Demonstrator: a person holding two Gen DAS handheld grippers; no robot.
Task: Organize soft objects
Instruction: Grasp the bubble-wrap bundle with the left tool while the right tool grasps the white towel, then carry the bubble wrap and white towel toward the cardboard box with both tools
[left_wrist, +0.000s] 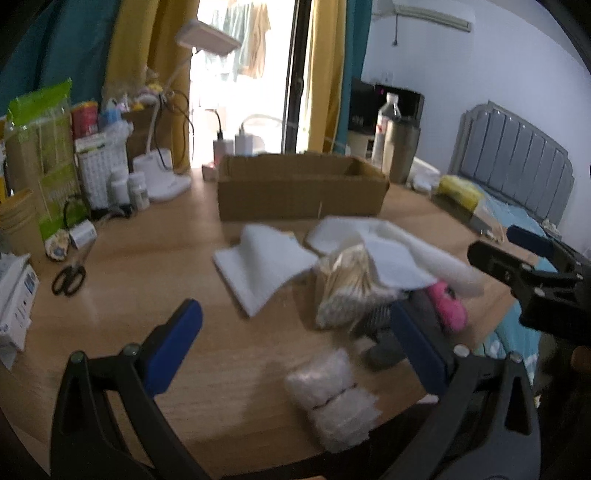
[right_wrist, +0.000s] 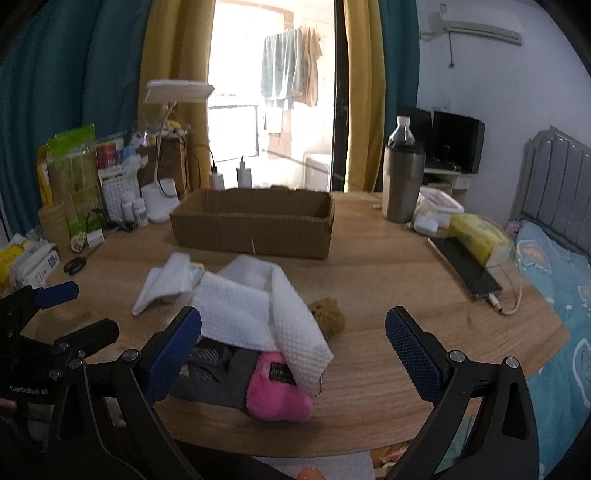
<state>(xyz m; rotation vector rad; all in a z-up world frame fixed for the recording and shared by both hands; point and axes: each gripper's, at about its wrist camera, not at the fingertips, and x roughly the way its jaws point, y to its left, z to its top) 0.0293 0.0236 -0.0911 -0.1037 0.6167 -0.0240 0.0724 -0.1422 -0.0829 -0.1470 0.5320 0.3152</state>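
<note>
The round wooden tabotop is not so named here: the round wooden tabletop (right_wrist: 388, 280) is seen to carry an open brown cardboard box (right_wrist: 255, 225) at its far side, and every other place is best given from that box. On the near side of the box, a heap of soft things is found: white waffle-textured cloths (right_wrist: 255, 306) draped over a dark grey mesh pouch (right_wrist: 214, 373), a pink plush toy (right_wrist: 277, 395) and a brown fuzzy ball (right_wrist: 328, 314). The heap lies just ahead of the right gripper (right_wrist: 293, 354), whose blue fingers (right_wrist: 413, 358) are spread wide and hold nothing; it is judged the nearer. The left gripper (left_wrist: 295, 343), likewise spread wide and empty, is held with a clear crinkled packet (left_wrist: 332, 398) between its fingers. The cloths would have to be lifted clear first. Black scissors (left_wrist: 68, 280) lie well left of the box.
</note>
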